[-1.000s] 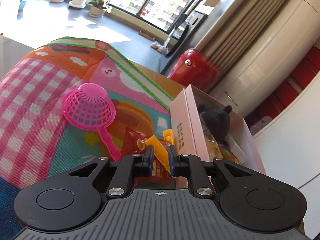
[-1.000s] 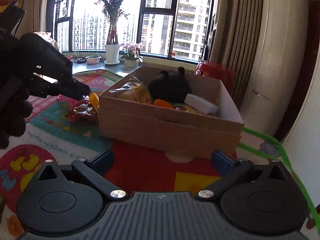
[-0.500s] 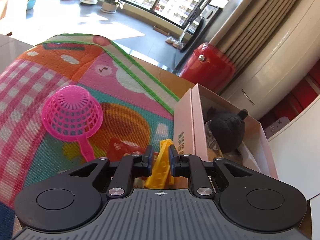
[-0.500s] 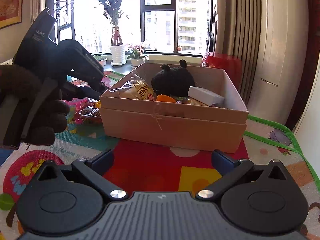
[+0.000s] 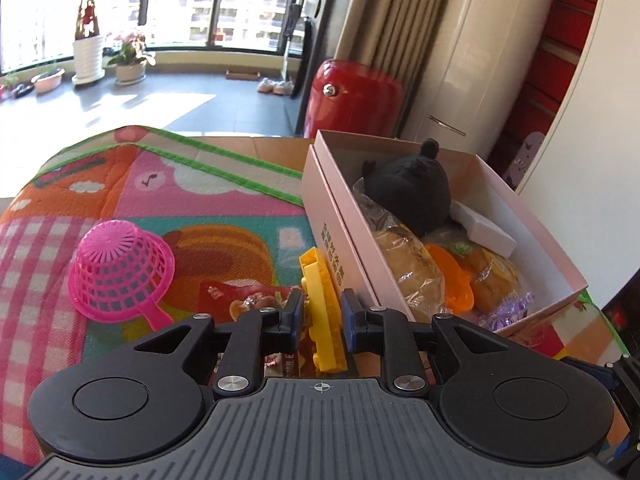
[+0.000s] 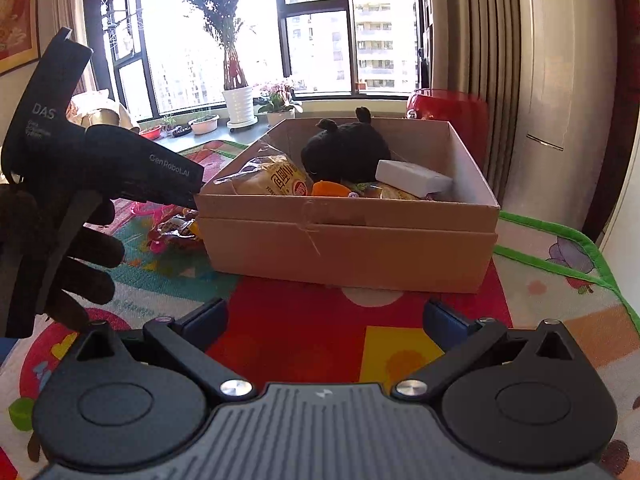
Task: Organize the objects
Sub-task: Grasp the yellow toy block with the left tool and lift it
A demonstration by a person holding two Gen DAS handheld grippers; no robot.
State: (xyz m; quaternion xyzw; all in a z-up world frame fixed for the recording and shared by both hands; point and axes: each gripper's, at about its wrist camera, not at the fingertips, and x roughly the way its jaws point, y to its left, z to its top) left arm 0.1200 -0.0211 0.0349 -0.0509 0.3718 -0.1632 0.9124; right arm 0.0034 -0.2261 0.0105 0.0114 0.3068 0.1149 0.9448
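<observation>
My left gripper (image 5: 322,316) has a yellow toy block (image 5: 320,300) standing upright between its pads, just left of the pink cardboard box (image 5: 332,216). Its jaws are opening, and the block still touches both pads. In the right wrist view a gloved hand (image 6: 60,264) holds the left gripper (image 6: 188,198) at the box's (image 6: 348,248) left corner. The box holds a black plush toy (image 5: 412,192), wrapped bread (image 5: 412,276), an orange piece and a white block. My right gripper (image 6: 324,320) hovers open over the mat in front of the box, with nothing between its fingers.
A pink plastic strainer (image 5: 116,276) lies upside down on the colourful play mat (image 5: 224,200), with a red snack packet (image 5: 236,300) beside it under the left gripper. Behind the box stand a red barrel (image 5: 352,100), curtains and a white cabinet (image 5: 500,80). Potted plants line the window.
The left gripper has rolled and swung towards the box, which now shows its inside. The yellow block has turned upright between the pads, and the gap between the pads is slightly wider.
</observation>
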